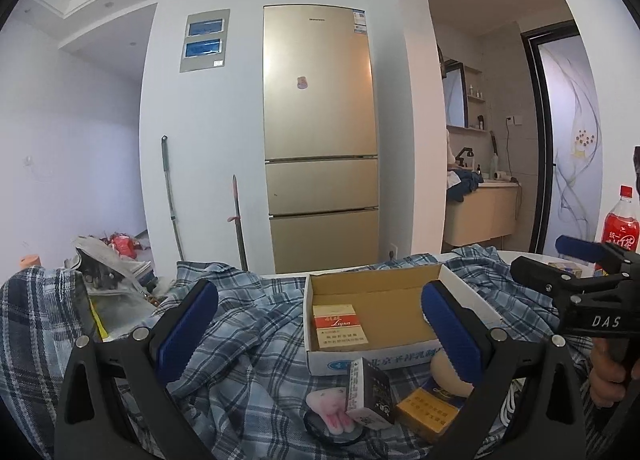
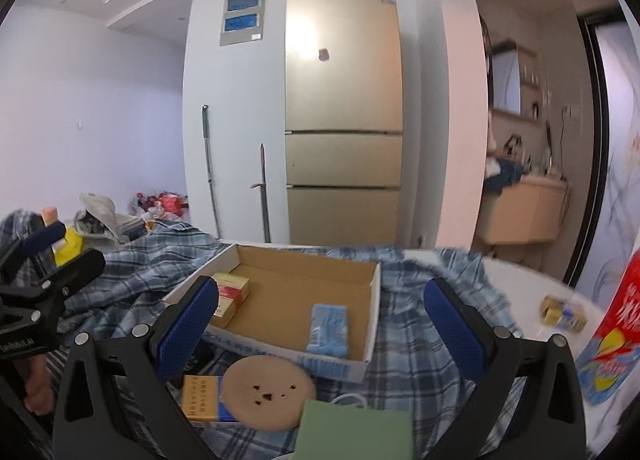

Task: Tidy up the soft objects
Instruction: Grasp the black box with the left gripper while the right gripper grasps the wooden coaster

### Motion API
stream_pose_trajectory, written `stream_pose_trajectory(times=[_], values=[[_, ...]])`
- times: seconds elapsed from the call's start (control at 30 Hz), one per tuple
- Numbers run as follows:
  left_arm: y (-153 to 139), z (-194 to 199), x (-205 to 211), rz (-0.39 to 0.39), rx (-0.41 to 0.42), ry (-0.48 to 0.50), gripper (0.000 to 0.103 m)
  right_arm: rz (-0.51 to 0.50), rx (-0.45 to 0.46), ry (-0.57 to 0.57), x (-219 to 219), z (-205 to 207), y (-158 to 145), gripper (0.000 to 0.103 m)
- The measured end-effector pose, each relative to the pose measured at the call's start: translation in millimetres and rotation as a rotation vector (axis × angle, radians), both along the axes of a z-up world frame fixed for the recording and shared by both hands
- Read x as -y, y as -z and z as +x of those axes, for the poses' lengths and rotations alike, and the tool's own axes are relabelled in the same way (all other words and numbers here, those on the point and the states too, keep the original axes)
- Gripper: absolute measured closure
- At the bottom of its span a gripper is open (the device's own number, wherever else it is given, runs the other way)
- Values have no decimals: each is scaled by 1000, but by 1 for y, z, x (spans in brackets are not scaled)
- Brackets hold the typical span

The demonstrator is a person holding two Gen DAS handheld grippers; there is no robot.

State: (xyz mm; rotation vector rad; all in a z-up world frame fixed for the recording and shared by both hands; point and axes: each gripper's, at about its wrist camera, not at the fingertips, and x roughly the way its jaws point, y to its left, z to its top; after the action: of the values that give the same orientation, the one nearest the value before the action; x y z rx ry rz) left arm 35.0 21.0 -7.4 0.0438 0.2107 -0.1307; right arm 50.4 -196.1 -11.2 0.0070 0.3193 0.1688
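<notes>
Cardboard tray [image 2: 372,310]: shallow open box lying on blue plaid cloth [image 1: 248,340]; brown floor mostly bare, white outer walls printed in blue.
Hidden or cut off: tray's right wall is crossed by the left gripper's blue pad in the left wrist view; the print on its front wall is partly covered by a small black-and-white carton [image 1: 368,396]. Green block [image 2: 356,432] at the bottom edge of the right wrist view is blurred and cut by the frame.
Soft things in tray: light blue folded cloth [image 2: 329,330] lies against the tray's right wall near its front wall.
Soft things outside tray: beige round sponge [image 2: 266,392] with dark specks just before the front wall; pink-and-white plush piece [image 1: 330,412] on the plaid, beside the carton.
Hard things: red-and-white pack [image 1: 338,326] in the tray's left end; orange pack [image 1: 426,418] beside the sponge.
Room: middle of the tray floor is open; plaid is bare left of the tray.
Left gripper [image 1: 316,324]: fingers wide apart, holding nothing.
Right gripper [image 2: 320,324]: fingers wide apart, nothing between them, above the tray's front wall.
Edges: red bottle [image 1: 620,224] at far right, partly cut off.
</notes>
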Motion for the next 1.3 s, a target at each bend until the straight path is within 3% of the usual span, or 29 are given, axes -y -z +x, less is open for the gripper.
stream_pose_trajectory(times=[0.17, 0.47, 0.67, 0.8, 0.9, 0.97, 1.03, 1.2, 1.3], values=[[1, 2, 6, 29, -14, -4, 0, 17, -63, -42, -2, 8, 7, 1], [2, 9, 2, 15, -50, -6, 0, 1, -149, -91, -10, 19, 17, 1], [5, 20, 2, 21, -135, 4, 0, -17, -231, -106, -16, 31, 29, 1], [12, 32, 0, 23, -231, 6, 12, -62, -329, -109, -23, 44, 44, 1], [18, 40, 0, 21, -291, 22, 15, -75, -380, -133, -27, 50, 52, 1], [22, 42, 2, 31, -313, 24, 17, -88, -402, -144, -29, 51, 55, 1], [26, 44, 4, 41, -336, 37, 26, -102, -426, -149, -32, 53, 60, 1], [30, 45, 7, 43, -347, 51, 27, -94, -483, -172, -35, 58, 69, 3], [34, 50, 12, 62, -373, 63, 35, -96, -492, -179, -37, 59, 70, 3]])
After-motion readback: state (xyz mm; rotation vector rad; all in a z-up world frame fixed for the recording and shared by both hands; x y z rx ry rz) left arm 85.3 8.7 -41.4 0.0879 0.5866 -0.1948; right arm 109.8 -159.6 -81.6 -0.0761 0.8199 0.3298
